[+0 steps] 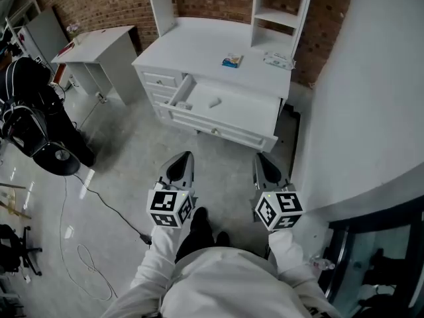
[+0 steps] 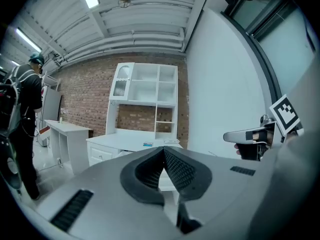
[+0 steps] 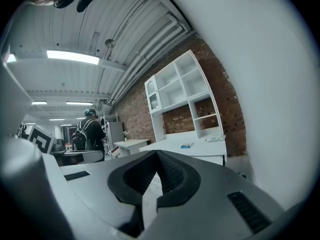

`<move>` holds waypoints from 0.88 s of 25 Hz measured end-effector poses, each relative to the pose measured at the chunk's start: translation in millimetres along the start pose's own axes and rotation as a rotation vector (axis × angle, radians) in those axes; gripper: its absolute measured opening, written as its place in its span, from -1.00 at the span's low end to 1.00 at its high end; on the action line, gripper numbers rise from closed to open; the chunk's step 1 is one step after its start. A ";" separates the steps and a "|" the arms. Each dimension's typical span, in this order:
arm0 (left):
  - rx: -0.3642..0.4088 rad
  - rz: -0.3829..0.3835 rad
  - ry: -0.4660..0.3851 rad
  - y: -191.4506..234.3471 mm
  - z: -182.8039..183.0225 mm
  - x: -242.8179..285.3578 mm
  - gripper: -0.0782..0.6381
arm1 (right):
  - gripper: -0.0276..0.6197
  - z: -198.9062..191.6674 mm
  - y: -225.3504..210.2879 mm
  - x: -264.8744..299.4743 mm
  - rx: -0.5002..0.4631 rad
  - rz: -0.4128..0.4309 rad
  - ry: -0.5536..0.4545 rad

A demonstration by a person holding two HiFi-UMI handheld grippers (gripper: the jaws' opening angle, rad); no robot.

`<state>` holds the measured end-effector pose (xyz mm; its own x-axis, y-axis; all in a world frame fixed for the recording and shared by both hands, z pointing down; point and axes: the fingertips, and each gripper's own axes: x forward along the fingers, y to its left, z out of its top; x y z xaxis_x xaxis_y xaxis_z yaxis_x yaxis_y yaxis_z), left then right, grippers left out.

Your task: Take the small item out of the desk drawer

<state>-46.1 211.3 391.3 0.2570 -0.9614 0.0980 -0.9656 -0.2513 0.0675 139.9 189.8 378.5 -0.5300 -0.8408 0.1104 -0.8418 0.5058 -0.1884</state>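
The white desk stands ahead with its wide drawer pulled out. A small pale item lies on the drawer's floor. My left gripper and right gripper hang side by side over the floor, well short of the drawer. Both point toward the desk, roughly level. In the left gripper view my left gripper has its jaws pressed together with nothing between them. My right gripper is shut and empty too. The desk shows beyond the left jaws.
A blue-and-white packet and a flat pale object lie on the desk top. A white hutch stands at its back. A second white table is at left, a curved white wall at right. A cable crosses the floor. A person with a backpack stands left.
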 end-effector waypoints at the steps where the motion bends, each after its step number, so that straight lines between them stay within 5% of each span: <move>1: 0.003 0.006 -0.005 0.4 1.0 1.1 -0.73 | -0.83 -0.1 -2.1 0.5 0.001 -0.001 0.001; 16: 0.078 0.005 -0.060 23.5 23.2 43.4 -0.72 | -0.83 11.2 -20.6 34.5 0.009 -0.021 -0.015; 22: 0.068 0.016 -0.067 45.6 29.4 76.6 -0.56 | -0.83 12.1 -33.5 64.3 0.007 -0.033 -0.002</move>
<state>-71.5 123.0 372.7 0.2402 -0.9702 0.0321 -0.9707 -0.2403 -0.0011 135.2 116.4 380.1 -0.5020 -0.8572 0.1149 -0.8579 0.4767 -0.1918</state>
